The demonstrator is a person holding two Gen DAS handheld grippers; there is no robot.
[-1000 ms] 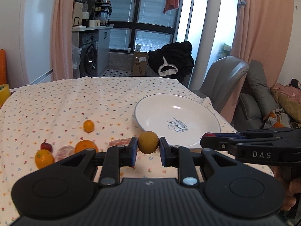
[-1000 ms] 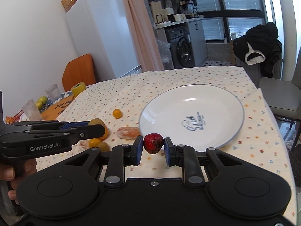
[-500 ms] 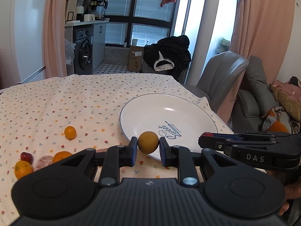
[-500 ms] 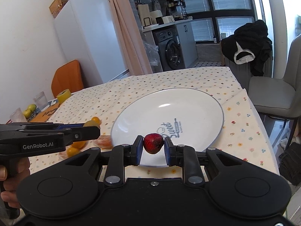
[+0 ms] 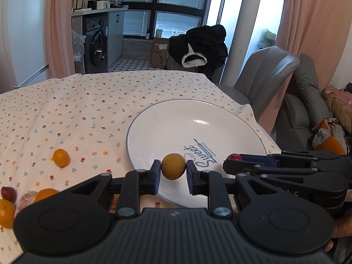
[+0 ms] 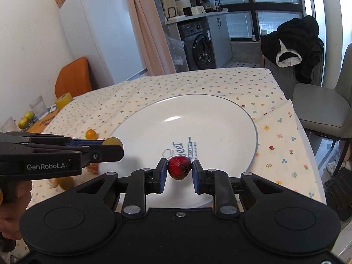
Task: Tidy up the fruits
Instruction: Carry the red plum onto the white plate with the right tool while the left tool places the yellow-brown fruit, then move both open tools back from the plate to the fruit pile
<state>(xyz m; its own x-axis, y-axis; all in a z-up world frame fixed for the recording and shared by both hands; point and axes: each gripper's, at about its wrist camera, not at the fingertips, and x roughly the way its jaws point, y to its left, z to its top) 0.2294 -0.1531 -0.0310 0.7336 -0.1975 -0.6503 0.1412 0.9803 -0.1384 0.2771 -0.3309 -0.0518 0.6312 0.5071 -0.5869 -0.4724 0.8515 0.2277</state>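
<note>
My left gripper [image 5: 173, 169] is shut on a round yellow-brown fruit [image 5: 173, 166], held over the near rim of a big white plate [image 5: 176, 123]. My right gripper [image 6: 178, 169] is shut on a red strawberry [image 6: 179, 167] above the near part of the same plate [image 6: 209, 118]. In the left wrist view the right gripper comes in from the right with the strawberry [image 5: 234, 157] at its tip. In the right wrist view the left gripper reaches in from the left, its yellow fruit [image 6: 112, 141] at the plate's left rim.
On the flowered tablecloth [image 5: 66, 114] left of the plate lie a small orange fruit [image 5: 61, 157], a peeled mandarin [image 5: 27, 199], oranges [image 5: 6, 213] and a second strawberry [image 5: 8, 193]. A grey chair [image 5: 266, 77] stands beyond the table's right edge. A glass [image 6: 39, 109] and green fruit [image 6: 26, 118] sit far left.
Both grippers have carried their fruit to the right and forward, from beside the loose fruit pile to over the plate. Each still holds its fruit.
</note>
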